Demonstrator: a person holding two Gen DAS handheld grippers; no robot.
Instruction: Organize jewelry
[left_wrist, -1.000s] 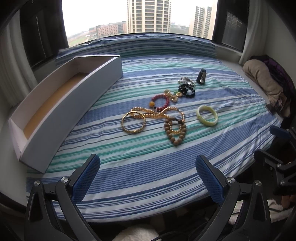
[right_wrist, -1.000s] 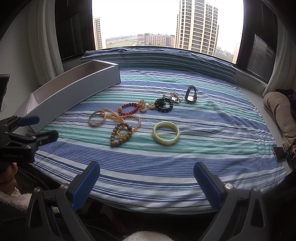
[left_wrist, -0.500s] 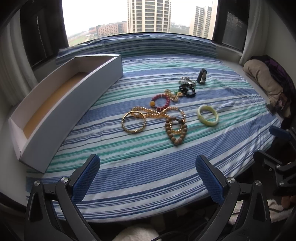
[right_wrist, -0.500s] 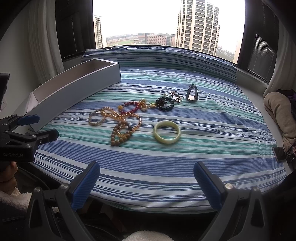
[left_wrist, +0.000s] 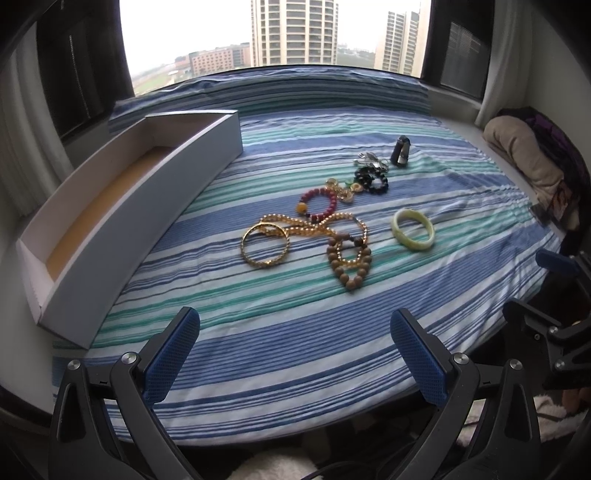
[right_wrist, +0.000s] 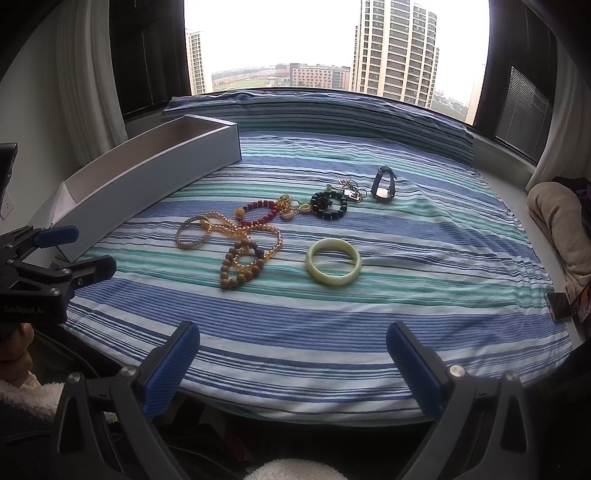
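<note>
Jewelry lies in a loose cluster on a striped blue-green cloth (left_wrist: 295, 350). A pale green bangle (left_wrist: 413, 229) (right_wrist: 333, 261) sits apart on the right. Left of it are a gold bangle (left_wrist: 265, 244) (right_wrist: 193, 232), a brown wooden bead bracelet (left_wrist: 349, 264) (right_wrist: 240, 267), a red bead bracelet (left_wrist: 317, 203) (right_wrist: 258, 212), a black bead bracelet (left_wrist: 371, 180) (right_wrist: 328, 205) and a dark watch (left_wrist: 402, 150) (right_wrist: 385, 183). A long white open box (left_wrist: 122, 221) (right_wrist: 147, 181) stands at the left. My left gripper (left_wrist: 295, 354) and right gripper (right_wrist: 293, 360) both hover open at the near edge, holding nothing.
A beige folded blanket (left_wrist: 524, 158) (right_wrist: 557, 225) lies at the far right by the window ledge. A phone (right_wrist: 559, 305) rests near the right edge. The other gripper shows at each view's side: left gripper (right_wrist: 55, 258), right gripper (left_wrist: 554, 295). Striped cushion (right_wrist: 317, 110) lines the back.
Both views have shifted very slightly toward the jewelry. Nothing on the cloth has moved and both grippers stay open.
</note>
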